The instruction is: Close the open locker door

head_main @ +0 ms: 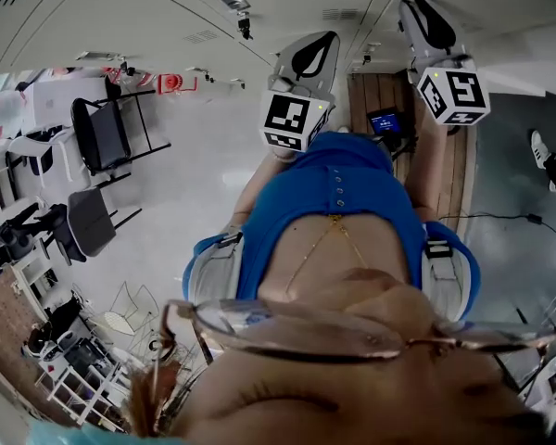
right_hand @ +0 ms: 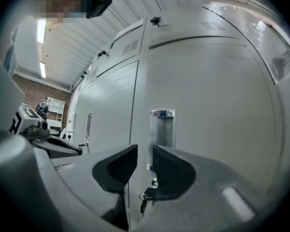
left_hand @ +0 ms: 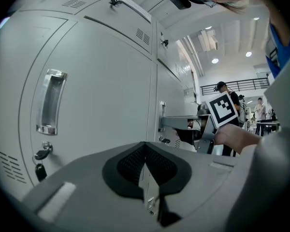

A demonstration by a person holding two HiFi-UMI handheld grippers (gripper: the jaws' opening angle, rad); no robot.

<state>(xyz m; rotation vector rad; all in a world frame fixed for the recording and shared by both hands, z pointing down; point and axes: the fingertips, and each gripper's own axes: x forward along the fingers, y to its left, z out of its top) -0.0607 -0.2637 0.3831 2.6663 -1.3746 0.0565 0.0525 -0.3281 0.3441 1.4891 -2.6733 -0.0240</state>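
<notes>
We are in a bright hall with a white ribbed ceiling and a brick back wall. A bank of tall, pale grey painted-steel lockers [right_hand: 111, 95] fills both gripper views.

The task's thing is the smooth grey sheet-metal locker door [right_hand: 217, 129]. It spreads from 12 to 3 o'clock in the right gripper view, directly ahead of the dark grey moulded-plastic right gripper [right_hand: 145, 151]. We judge the door to be flush or very nearly so, because its long edge runs straight beside its neighbour with no dark gap showing. What may be left is a last press to seat it, and we cannot tell whether it has latched.

The right gripper's jaws stand a narrow way apart and clamp nothing. The door edge and a shiny rectangular recessed handle [right_hand: 162, 129] show beyond the gap. A small bunch of metal keys [right_hand: 144, 197] hangs at 6 o'clock. The matching left gripper [left_hand: 145, 149] has its ribbed black pads pressed together, empty, facing another locker.
</notes>
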